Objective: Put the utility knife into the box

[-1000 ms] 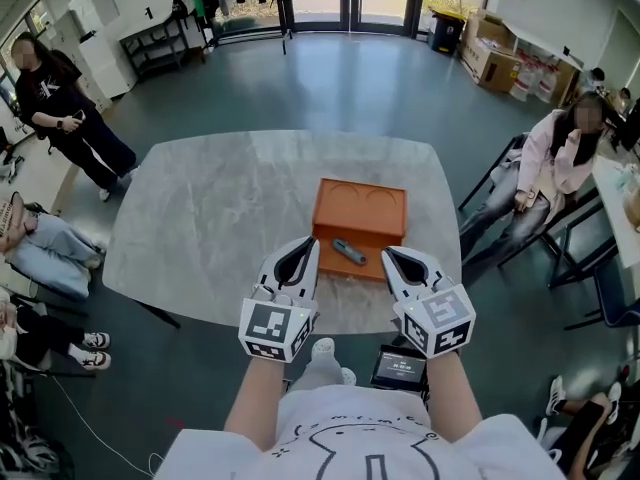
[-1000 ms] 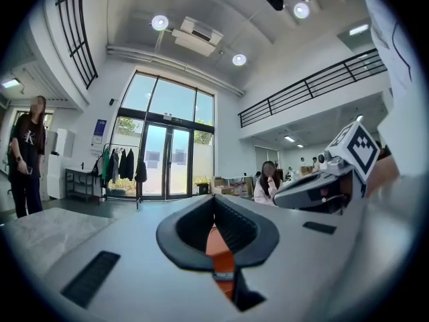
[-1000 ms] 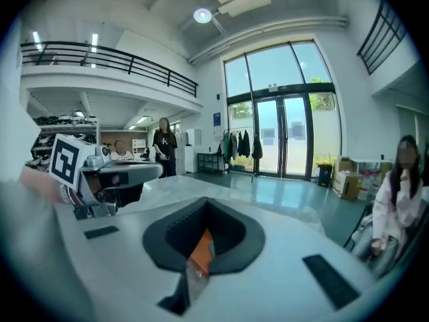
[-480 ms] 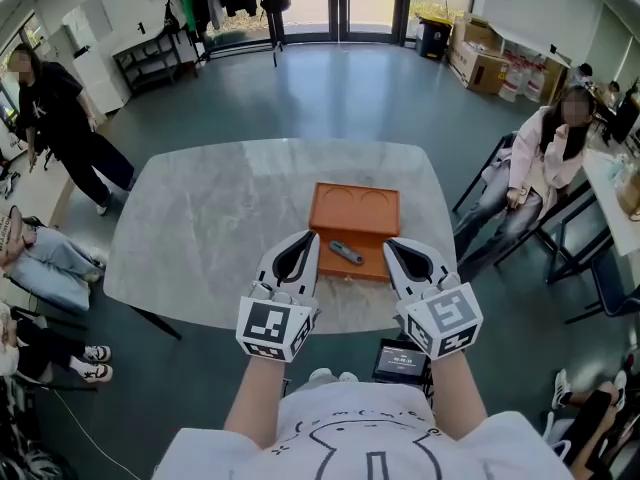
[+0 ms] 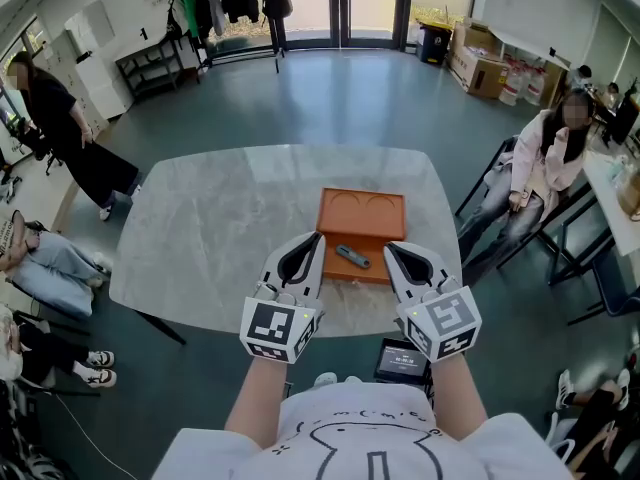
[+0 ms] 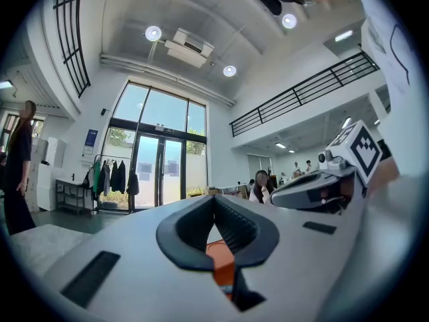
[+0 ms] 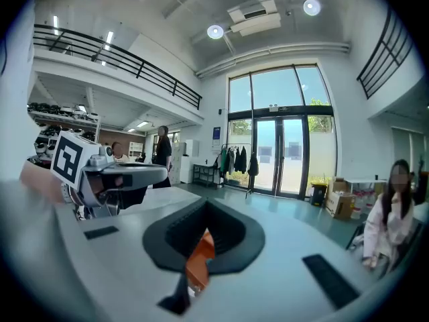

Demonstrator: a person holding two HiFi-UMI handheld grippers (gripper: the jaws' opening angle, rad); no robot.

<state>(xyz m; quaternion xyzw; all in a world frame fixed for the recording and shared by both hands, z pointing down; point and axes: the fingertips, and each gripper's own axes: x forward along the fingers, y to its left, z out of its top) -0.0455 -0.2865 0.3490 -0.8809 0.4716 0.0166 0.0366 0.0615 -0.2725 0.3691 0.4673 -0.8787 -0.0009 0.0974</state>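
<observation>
An orange box lies open on the grey marble table, and the dark grey utility knife rests in its near half. My left gripper hovers over the box's near left corner, shut and empty. Just right of the knife my right gripper is also shut with nothing in it. In the left gripper view the jaws meet, with a strip of the orange box showing below them. In the right gripper view the closed jaws frame the same box.
A person stands at the far left and another sits on a chair right of the table. Someone's legs stretch out at the left. A small screen sits below the table's near edge. Cardboard boxes stand at the back right.
Both grippers keep their places side by side at the box's near edge. The head view has shifted slightly, and the standing person at the left has walked a little.
</observation>
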